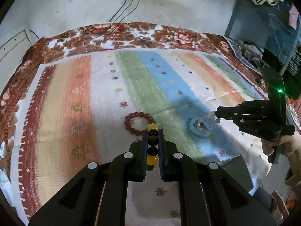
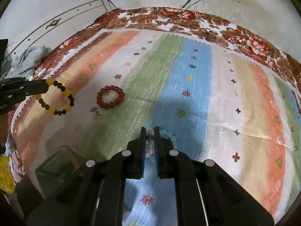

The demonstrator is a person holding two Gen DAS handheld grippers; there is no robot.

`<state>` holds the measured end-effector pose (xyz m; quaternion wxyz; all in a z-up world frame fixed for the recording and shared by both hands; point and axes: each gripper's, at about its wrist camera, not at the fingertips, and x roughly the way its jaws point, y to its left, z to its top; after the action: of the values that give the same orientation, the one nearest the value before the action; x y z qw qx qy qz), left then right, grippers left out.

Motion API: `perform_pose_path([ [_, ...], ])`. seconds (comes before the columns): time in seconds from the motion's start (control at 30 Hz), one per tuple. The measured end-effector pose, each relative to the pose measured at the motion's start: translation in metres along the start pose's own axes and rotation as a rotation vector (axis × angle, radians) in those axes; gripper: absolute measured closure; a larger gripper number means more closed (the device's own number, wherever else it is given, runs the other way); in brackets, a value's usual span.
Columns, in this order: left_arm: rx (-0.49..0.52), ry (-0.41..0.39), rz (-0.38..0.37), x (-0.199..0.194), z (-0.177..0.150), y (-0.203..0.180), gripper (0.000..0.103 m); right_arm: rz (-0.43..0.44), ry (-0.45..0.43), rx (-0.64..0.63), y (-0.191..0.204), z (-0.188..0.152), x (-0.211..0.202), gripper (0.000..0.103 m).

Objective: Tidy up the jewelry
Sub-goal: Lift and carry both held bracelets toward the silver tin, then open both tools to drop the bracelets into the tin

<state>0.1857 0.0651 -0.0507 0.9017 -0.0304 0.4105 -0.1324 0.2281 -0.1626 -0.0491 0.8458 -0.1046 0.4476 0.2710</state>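
The left gripper [image 1: 152, 131] pinched a yellow-and-dark bead bracelet [image 2: 58, 98] above the striped cloth [image 1: 105, 86], the right gripper [image 2: 150, 130] pinched a pale pink bracelet [image 1: 205, 120] over a light blue bracelet [image 1: 199, 134], and a red bracelet [image 1: 138, 123] lay between them.
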Motion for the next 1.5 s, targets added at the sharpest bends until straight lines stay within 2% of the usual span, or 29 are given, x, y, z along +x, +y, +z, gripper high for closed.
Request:
perform_pose_path([
  [0.3, 0.033, -0.032, -0.025, -0.032, -0.001, -0.037, 0.094, 0.0, -0.029, 0.005, 0.015, -0.009, -0.044, 0.094],
  [0.7, 0.046, -0.013, -0.083, -0.051, -0.026, -0.081, 0.094, 0.025, -0.052, 0.018, 0.041, -0.031, -0.089, 0.094],
  [1.13, 0.044, 0.04, -0.108, -0.037, -0.048, -0.1, 0.093, 0.079, 0.003, 0.033, 0.057, -0.063, -0.087, 0.093],
  [1.17, 0.041, 0.04, -0.111, -0.037, -0.048, -0.101, 0.091, 0.088, 0.01, 0.032, 0.057, -0.064, -0.085, 0.093],
  [1.2, 0.038, 0.037, -0.111, -0.036, -0.049, -0.101, 0.07, 0.098, 0.028, 0.023, 0.059, -0.064, -0.082, 0.093],
  [1.27, 0.042, 0.027, -0.104, -0.037, -0.049, -0.102, 0.04, 0.081, 0.026, 0.01, 0.061, -0.064, -0.08, 0.085],
  [1.3, 0.048, 0.018, -0.095, -0.037, -0.048, -0.102, 0.041, 0.072, 0.015, 0.013, 0.06, -0.064, -0.081, 0.07],
  [1.33, 0.05, 0.019, -0.091, -0.037, -0.047, -0.1, 0.041, 0.071, 0.01, 0.016, 0.059, -0.064, -0.081, 0.062],
  [1.5, 0.023, 0.017, -0.034, -0.033, -0.038, -0.078, 0.04, 0.034, 0.0, 0.043, 0.043, -0.059, -0.076, 0.053],
])
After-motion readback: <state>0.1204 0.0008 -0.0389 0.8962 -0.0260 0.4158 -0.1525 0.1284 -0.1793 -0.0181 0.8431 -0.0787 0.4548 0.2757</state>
